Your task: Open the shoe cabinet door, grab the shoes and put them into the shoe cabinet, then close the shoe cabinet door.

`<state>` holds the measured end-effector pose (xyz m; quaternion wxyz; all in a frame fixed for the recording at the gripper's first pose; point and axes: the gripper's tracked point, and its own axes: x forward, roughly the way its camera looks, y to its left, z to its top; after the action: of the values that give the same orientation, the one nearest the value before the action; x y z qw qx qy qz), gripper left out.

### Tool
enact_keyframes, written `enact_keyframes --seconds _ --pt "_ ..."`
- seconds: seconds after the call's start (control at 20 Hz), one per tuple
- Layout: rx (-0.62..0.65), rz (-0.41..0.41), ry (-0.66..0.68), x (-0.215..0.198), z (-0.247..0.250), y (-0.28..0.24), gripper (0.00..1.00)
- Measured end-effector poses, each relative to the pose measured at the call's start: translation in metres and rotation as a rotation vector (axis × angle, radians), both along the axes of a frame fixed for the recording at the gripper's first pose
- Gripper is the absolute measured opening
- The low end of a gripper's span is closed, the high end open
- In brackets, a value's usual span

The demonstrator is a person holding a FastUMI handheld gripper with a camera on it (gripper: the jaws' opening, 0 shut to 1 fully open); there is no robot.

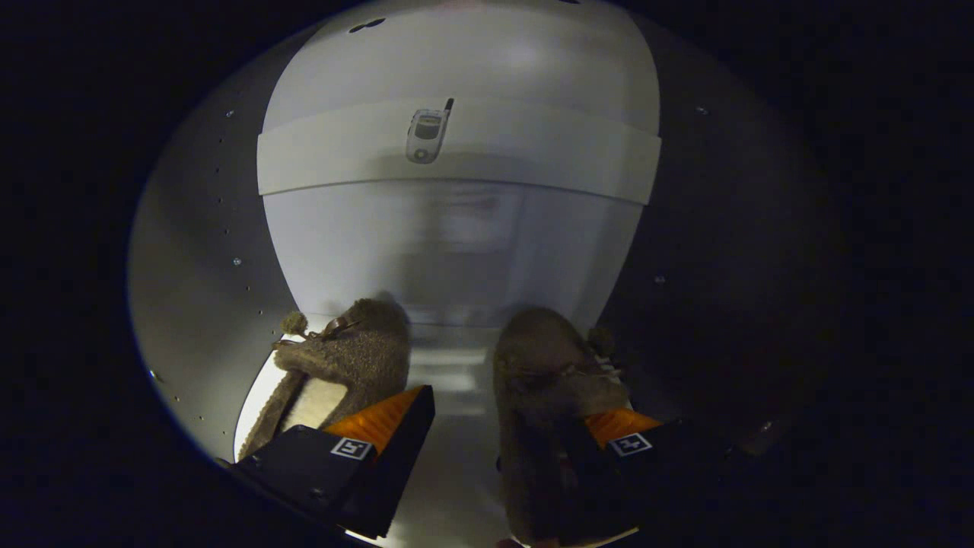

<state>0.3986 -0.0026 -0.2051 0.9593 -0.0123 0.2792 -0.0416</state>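
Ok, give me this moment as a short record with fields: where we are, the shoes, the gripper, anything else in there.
place: inside the shoe cabinet, pale walls, a shelf above
shoes: two fuzzy brown slippers on the cabinet floor, left slipper and right slipper, side by side with a bare gap between
gripper: gripper open, fingers spread, one over each slipper, pressing on nothing
other: a small phone-like object on the shelf
task stage: shoes are in the cabinet; door not yet closed
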Motion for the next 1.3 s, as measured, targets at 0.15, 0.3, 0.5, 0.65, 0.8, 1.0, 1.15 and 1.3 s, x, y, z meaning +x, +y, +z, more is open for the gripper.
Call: enact_keyframes --seconds 0.15,0.3,0.5,0.65,0.8,1.0,1.15,1.3 --pt "0.040 -0.017 -0.003 -0.020 0.019 -0.003 0.98" --pt "0.029 -0.015 -0.078 -0.043 0.050 -0.007 0.98" --pt "-0.032 0.001 -0.319 -0.086 0.116 -0.001 0.99" --pt "-0.078 -0.010 -0.475 -0.131 0.159 0.004 0.98" --pt "-0.056 -0.014 -0.548 -0.193 0.187 0.010 0.98" --pt "-0.034 -0.003 -0.628 -0.262 0.210 0.015 0.98" --pt "0.011 0.018 -0.635 -0.298 0.216 0.015 0.98" --pt "0.044 0.054 -0.615 -0.333 0.219 0.011 0.98"
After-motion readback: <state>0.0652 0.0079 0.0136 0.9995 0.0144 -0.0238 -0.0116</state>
